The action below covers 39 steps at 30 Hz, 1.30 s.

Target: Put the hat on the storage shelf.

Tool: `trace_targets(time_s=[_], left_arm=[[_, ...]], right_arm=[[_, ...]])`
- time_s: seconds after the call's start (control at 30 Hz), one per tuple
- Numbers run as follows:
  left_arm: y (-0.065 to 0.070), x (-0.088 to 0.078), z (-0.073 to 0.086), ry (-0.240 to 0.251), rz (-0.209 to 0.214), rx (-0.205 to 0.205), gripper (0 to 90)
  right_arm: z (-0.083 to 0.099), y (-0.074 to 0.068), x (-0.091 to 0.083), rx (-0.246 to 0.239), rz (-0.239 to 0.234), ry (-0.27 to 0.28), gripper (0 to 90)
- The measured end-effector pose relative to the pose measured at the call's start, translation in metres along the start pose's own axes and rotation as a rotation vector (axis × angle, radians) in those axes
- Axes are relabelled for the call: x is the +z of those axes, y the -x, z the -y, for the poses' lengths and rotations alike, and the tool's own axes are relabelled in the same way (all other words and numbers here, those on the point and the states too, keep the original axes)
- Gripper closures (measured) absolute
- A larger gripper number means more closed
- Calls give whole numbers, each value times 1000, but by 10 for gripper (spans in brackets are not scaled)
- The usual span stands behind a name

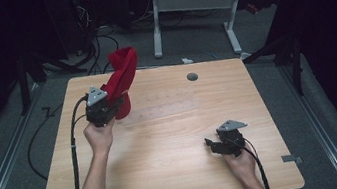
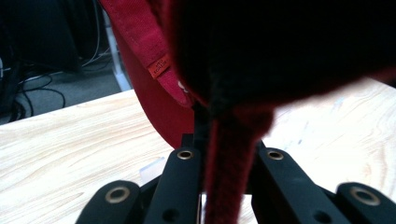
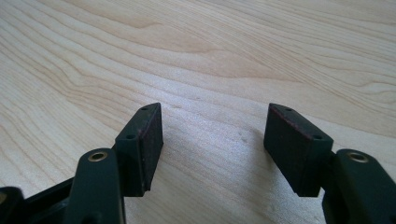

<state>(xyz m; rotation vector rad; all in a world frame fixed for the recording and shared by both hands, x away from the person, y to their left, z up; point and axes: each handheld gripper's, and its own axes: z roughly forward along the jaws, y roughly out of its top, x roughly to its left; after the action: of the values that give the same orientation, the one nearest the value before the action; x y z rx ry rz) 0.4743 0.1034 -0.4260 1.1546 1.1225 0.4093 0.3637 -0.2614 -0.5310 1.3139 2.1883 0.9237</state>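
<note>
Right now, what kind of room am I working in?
Probably a lab or recording workspace, not a home: a bare wooden table with a cable grommet, loose cables on the floor, a height-adjustable desk frame behind, dark surroundings.

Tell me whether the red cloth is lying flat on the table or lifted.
Lifted: the left gripper is shut on the red cloth, which stands up in a bunch above the table.

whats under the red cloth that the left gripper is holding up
Bare wooden table lies under the red cloth, which the left gripper pinches and lifts. Nothing else shows beneath it. The cloth's lowest fold hides the spot right below, so whether it touches the table cannot be told.
</note>
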Motion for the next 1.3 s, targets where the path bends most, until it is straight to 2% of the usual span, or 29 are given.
trace_targets(time_s=[0.27,0.4,0.47,0.8,0.93,1.1,1.3], left_arm=[[-2,3,1,12,-9,5,835],[-1,2,2,13,-18,25,835],[-2,2,2,11,-17,18,835],[-3,11,11,16,-45,34,833],[-6,10,14,25,-48,3,830],[-11,12,25,-10,-65,7,826],[-15,10,31,-15,-71,-15,815]], right_arm=[[0,0,0,0,0,0,377],[0,0,0,-1,0,1,376],[0,0,0,1,0,0,376],[0,0,0,0,-1,1,375],[0,0,0,0,-1,1,374],[0,0,0,0,-1,0,374],[0,0,0,2,-2,0,373]])
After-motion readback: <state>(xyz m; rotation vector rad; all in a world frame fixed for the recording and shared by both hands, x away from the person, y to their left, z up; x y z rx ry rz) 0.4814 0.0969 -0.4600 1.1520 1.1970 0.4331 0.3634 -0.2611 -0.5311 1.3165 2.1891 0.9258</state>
